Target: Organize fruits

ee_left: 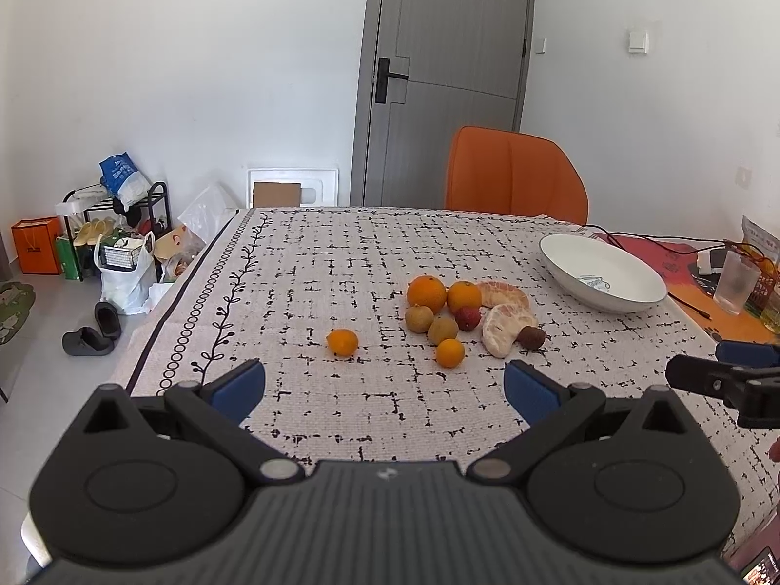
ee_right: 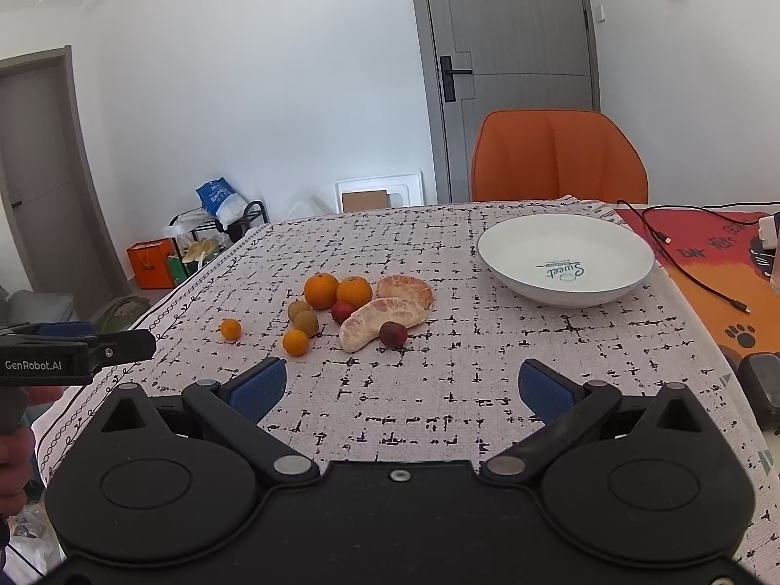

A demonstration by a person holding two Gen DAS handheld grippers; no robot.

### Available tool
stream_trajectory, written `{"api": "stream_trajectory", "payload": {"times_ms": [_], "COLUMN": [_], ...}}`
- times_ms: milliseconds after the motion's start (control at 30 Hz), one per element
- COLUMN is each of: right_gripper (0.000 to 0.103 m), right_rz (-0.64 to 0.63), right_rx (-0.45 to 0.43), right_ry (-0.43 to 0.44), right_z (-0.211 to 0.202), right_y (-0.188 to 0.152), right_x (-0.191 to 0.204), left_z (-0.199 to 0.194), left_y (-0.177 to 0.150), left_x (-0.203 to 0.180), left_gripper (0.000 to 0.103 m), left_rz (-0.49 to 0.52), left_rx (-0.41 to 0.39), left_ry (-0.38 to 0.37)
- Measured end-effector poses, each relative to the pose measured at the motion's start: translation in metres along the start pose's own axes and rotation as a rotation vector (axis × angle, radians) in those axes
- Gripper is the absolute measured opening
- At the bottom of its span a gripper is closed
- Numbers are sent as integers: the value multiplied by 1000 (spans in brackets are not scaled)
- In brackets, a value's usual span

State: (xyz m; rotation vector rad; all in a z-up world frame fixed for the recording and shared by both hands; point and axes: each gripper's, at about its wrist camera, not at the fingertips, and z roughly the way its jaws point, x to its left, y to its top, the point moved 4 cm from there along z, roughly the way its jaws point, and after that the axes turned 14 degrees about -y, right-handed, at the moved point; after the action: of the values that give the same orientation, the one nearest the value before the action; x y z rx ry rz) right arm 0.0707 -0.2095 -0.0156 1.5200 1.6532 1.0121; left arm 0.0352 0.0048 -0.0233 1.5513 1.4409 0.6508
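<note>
Left fingers (ee_left: 248,380) spread wide apart, nothing betw. them; left gripper (ee_left: 385,385) hovers over table (ee_left: 341,263), short of the fruit. Right fingers (ee_right: 263,382) likewise wide apart, holding nothing; right gripper (ee_right: 402,385) above the table's near part.

Landmark = white bowl (ee_right: 565,258), no fruit in it, on table in front of orange chair (ee_right: 560,156).

Fruit pile (ee_right: 351,312) lies on the cloth left of bowl, apart from it:
- 2 oranges (ee_right: 321,291) at back, touching.
- 2 peeled pomelo pieces (ee_right: 385,319), the pile's nearest part to bowl.
- dark red lychee (ee_right: 393,334) against front pomelo piece.
- 2 brownish kiwis (ee_right: 306,322), pile's far side from bowl.
- small orange (ee_right: 296,342) at pile's front.
- tiny orange (ee_right: 230,329) alone, farthest from bowl.
</note>
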Motion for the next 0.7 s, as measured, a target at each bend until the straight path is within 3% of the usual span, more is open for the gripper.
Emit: {"api": "stream_trajectory", "payload": {"times_ms": [700], "right_gripper": [103], "right_rz": [-6], "right_rx": [-2], "right_ry": [-4], "right_z": [-1], "right_y": [0], "right_x": [0], "left_z": [-2], "left_y": [0], "left_x": [-1], "left_gripper": [103], "left_rz": [2], "left_rx": [-2], "left_ry": [-7]}}
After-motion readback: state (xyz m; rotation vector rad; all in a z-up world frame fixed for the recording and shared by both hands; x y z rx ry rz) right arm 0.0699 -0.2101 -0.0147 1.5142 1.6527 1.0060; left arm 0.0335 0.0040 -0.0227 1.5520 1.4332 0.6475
